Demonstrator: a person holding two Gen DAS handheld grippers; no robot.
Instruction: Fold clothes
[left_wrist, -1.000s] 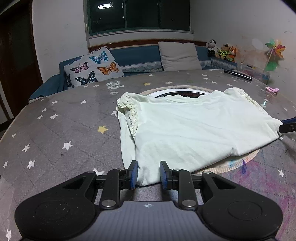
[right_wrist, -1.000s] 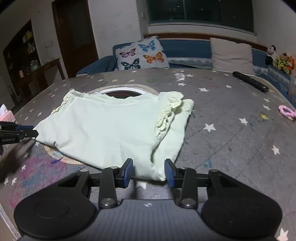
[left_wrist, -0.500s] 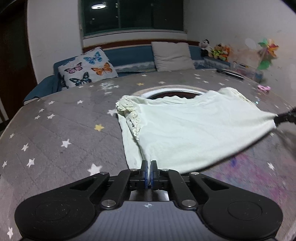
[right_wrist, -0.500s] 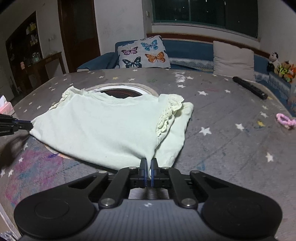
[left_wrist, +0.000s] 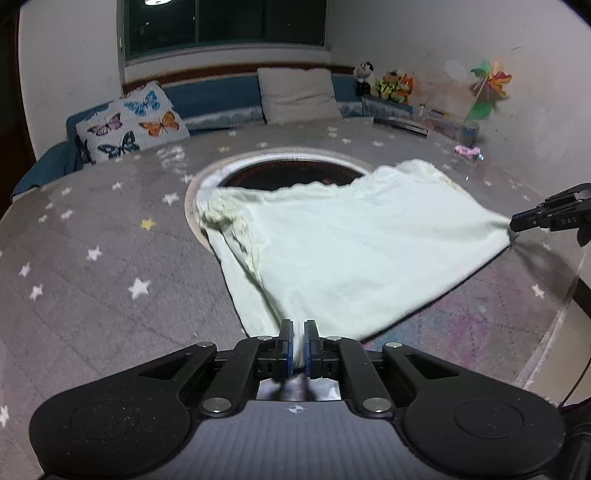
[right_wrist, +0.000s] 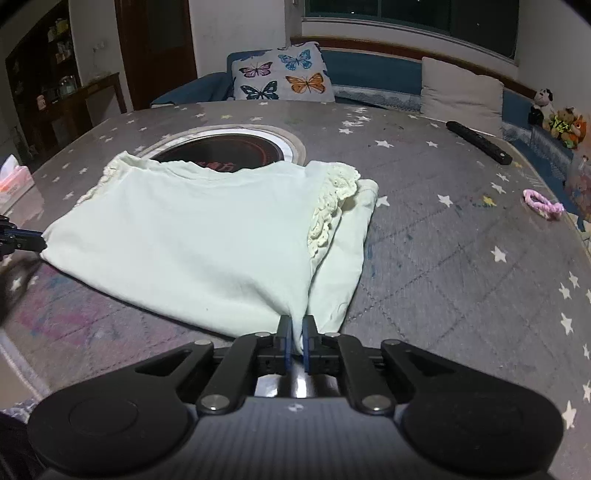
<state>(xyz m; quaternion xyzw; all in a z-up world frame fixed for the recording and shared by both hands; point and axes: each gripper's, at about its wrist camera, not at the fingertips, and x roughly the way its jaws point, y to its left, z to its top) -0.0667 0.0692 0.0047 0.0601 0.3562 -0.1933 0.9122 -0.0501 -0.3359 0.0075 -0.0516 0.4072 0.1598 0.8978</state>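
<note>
now both tongs (left_wrist: 299, 341) (right_wrist: 297, 338) clamped on shirt (left_wrist: 351, 251) corners, hem lifted

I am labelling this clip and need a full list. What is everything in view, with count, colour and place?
Shirt: one, pale green with lace-trimmed sleeves, on the table, near corners lifted.
Table: one, grey cover with stars.
Cooktop ring: one, dark with a white rim, set in the table's middle, partly under the shirt.
Remote: one, black, far right of the table.
Hair tie: one, pink, right edge of the table.
Tissue box: one, pink and white, left edge.
Butterfly pillow: one, white, on the blue bench.
Plain cushion: one, beige, on the bench.
Soft toys: a few, far corner.
Pinwheel: one, multicoloured, by the wall.
Left gripper: black, fingers gripping the shirt's hem.
Right gripper: black, the same.
</note>
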